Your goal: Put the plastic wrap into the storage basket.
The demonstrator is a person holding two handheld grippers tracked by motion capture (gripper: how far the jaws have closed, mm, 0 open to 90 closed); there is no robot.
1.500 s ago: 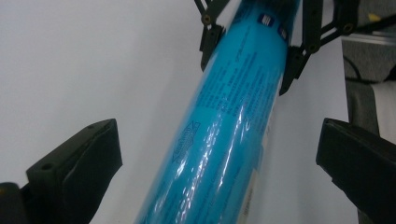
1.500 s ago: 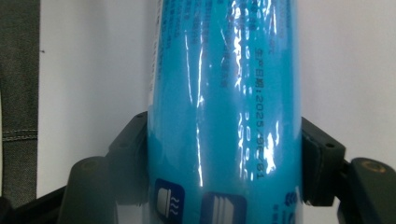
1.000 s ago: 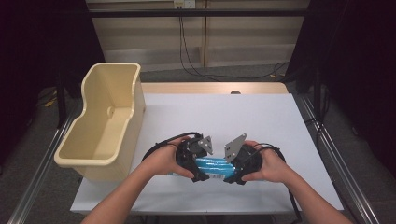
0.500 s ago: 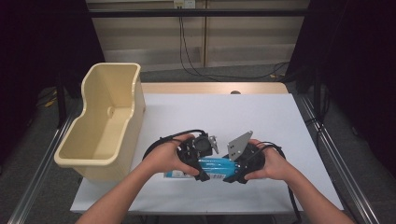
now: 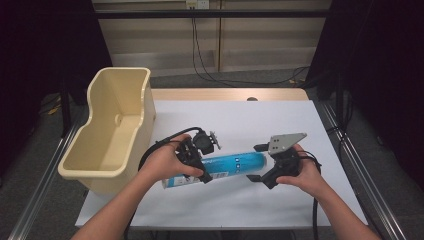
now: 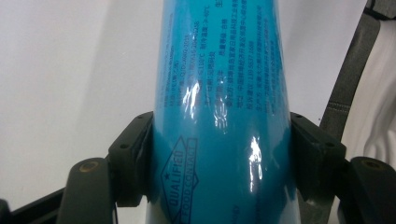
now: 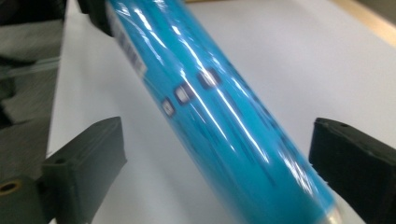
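White tabletop (image 5: 240,125) in a dark-curtained room, beige plastic bin (image 5: 107,132) at its left edge. Blue cylindrical package (image 5: 225,165) lies near the front of the table, long axis roughly left-right, slightly tilted up toward the right. Left gripper (image 5: 192,157) is clamped across it near the left third; in the left gripper view both jaws press the blue wrap (image 6: 224,140) from either side. Right gripper (image 5: 262,162) sits at the package's right end with jaws spread wide, package (image 7: 219,121) passing diagonally between them, touching neither. Bin lies to the left of the package, so the left hand is nearer for a carry; judging by this, next likely lift toward the bin.
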